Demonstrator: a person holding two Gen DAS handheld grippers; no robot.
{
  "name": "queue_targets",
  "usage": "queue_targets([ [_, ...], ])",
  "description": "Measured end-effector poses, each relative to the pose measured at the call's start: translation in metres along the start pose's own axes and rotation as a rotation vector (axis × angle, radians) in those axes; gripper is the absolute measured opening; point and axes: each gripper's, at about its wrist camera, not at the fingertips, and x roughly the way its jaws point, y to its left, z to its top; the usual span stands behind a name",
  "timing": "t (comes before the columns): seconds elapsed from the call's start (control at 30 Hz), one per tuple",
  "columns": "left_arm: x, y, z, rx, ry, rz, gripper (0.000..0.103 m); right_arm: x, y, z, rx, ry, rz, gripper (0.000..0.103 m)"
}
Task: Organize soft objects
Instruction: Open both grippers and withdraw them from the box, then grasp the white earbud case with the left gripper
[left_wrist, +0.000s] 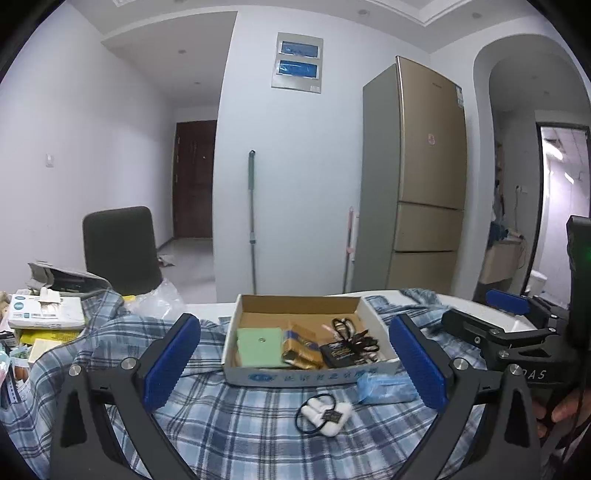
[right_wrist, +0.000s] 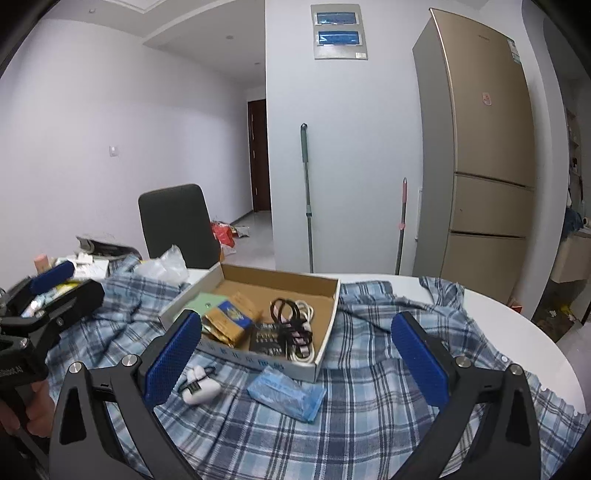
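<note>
On the plaid shirt (left_wrist: 229, 424), a crumpled blue bag (left_wrist: 386, 387) lies flat

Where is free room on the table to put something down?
Free: the bare white tabletop right of the blue plaid shirt, and the shirt's flat part right of the cardboard box. Crowded: the box itself, the front with blue packet and white hair tie, and the far left pile.

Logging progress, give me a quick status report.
Left gripper and right gripper open, empty. Plaid shirt spread flat. Cardboard box, blue packet, white hair tie on it.
</note>
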Motion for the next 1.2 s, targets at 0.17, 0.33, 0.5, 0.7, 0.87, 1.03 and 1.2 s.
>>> queue_targets([
  [0.17, 0.007, -0.003, -0.016, 0.041, 0.025, -0.008, 0.103, 0.006, 0.001, -0.018, -0.035, 0.009, 0.004, 0.102],
  [0.33, 0.017, -0.006, -0.021, 0.054, 0.070, -0.040, 0.103, 0.009, 0.004, -0.025, -0.057, 0.024, 0.013, 0.102],
  [0.5, 0.030, -0.001, -0.024, 0.031, 0.136, -0.049, 0.103, 0.008, -0.001, -0.024, -0.036, 0.026, 0.009, 0.102],
  [0.7, 0.052, 0.003, -0.031, 0.016, 0.260, -0.099, 0.103, 0.010, -0.007, -0.023, -0.005, 0.037, 0.000, 0.102],
  [0.87, 0.070, -0.006, -0.038, 0.065, 0.360, -0.162, 0.088, 0.015, -0.013, -0.023, 0.013, 0.059, -0.055, 0.102],
  [1.03, 0.085, -0.015, -0.044, 0.084, 0.468, -0.220, 0.074, 0.021, -0.024, -0.024, 0.055, 0.088, -0.104, 0.102],
  [1.2, 0.107, -0.025, -0.053, 0.085, 0.597, -0.232, 0.063, 0.023, -0.030, -0.025, 0.074, 0.099, -0.129, 0.102],
])
